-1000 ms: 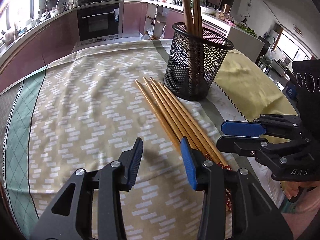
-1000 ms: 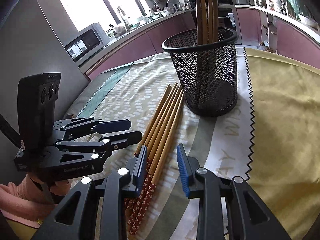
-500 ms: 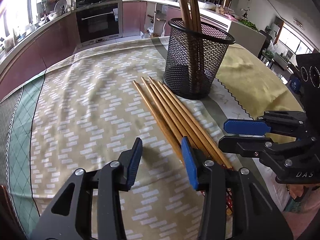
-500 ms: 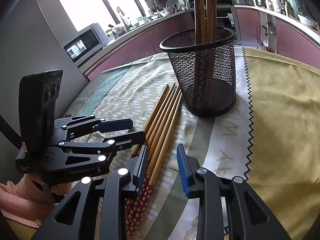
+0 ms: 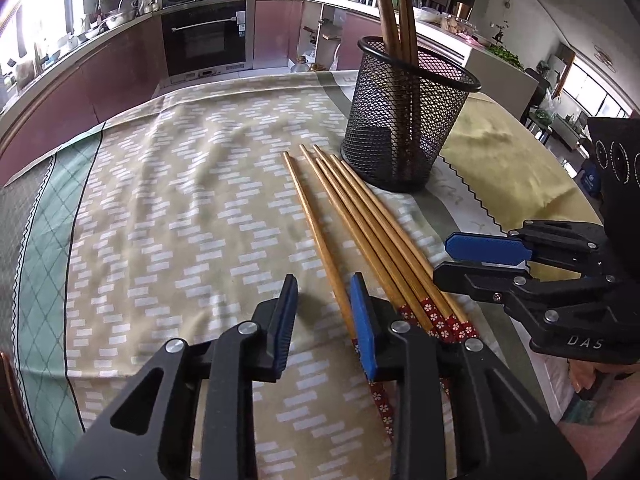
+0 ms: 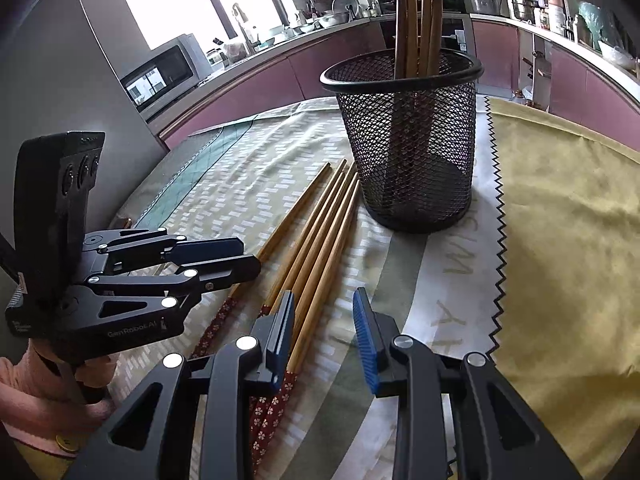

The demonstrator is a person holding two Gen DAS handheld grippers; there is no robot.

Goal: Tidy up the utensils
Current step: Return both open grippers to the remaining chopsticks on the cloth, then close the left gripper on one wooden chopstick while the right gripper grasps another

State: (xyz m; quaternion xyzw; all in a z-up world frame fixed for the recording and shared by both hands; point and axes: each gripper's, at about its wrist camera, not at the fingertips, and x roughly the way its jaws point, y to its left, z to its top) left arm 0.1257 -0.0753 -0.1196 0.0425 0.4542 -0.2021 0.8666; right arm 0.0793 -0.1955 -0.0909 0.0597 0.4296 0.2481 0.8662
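1. Your left tongs (image 5: 324, 320) hang low over the tabletop (image 5: 160, 208), pointing down at the near ends of the loose chopsticks (image 5: 360, 224). Their jaws have just been closing and now stand at a narrow gap.
2. The leftmost chopstick (image 5: 316, 232) runs toward the inner face of the blue right pad (image 5: 362, 320) of the left tongs. You cannot tell from either view whether that pad touches it; the left pad stands clear of it, so nothing is gripped.
3. Your right tongs (image 6: 324, 328) hover at a similar narrow gap over the red flower-patterned handle ends of the same bundle. One chopstick passes just inside the left pad (image 6: 280, 340); bare cloth fills the remaining gap, and nothing is clamped.
4. The loose chopsticks number five. They lie side by side on the patterned tablecloth (image 6: 240, 184), nearly parallel, with their plain tips pointing toward the holder.
5. The black mesh holder (image 5: 404, 120) stands upright on the tabletop just beyond those tips. Several chopsticks already stand inside it (image 6: 416, 20), leaning on the rim.
6. In each wrist view the other tongs appear alongside, close to the bundle, held by a hand in a pink sleeve (image 6: 28, 396).
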